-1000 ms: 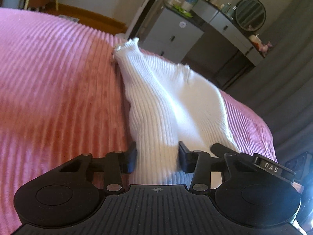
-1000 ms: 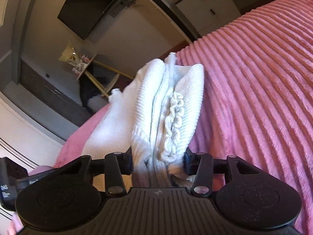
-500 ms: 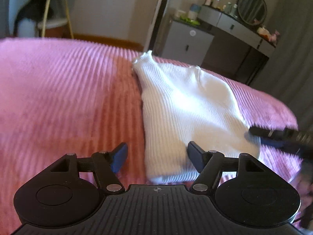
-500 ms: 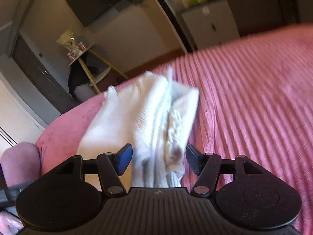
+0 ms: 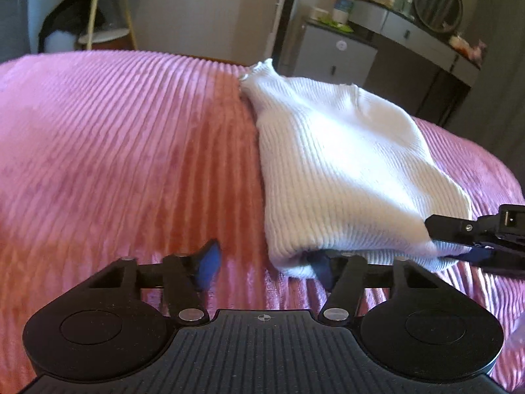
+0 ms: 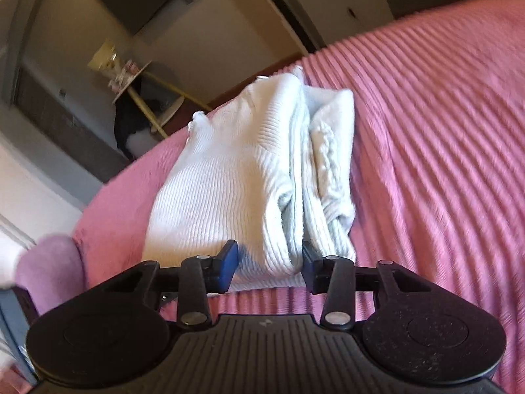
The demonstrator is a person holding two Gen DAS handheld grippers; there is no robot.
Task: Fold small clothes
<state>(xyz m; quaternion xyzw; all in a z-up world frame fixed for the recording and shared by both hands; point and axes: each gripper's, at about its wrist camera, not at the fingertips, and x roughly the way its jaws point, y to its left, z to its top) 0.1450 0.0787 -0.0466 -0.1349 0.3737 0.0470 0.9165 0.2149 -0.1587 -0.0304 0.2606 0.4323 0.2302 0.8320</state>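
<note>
**Folded white knit on the pink bed, both hand-held grippers open at its near edge**

Left wrist view: the white ribbed knit garment [image 5: 344, 164] lies folded on the pink ribbed bedspread [image 5: 131, 151], its smooth top layer facing up and a small frilled corner pointing toward the far edge of the bed. The left hand-held gripper [image 5: 265, 266] is spread wide and holds nothing; its left finger stands over bare bedspread beside the garment, its right finger sits at the garment's near fold, partly tucked under the cloth. At the garment's right corner the right hand-held gripper [image 5: 472, 239] comes in from the side, one finger above the cloth and one below. Beyond the bed stand a grey cabinet [image 5: 338, 55] and a round mirror [image 5: 438, 5].

Right wrist view: here the garment [image 6: 236, 177] shows its open side, with stacked layers and a cable-knit strip along the right edge, which the left view hides. The right hand-held gripper [image 6: 267, 261] is parted, its fingers on either side of the garment's near corner without pinching it. Behind the garment stands a tilted side table [image 6: 144, 92].
</note>
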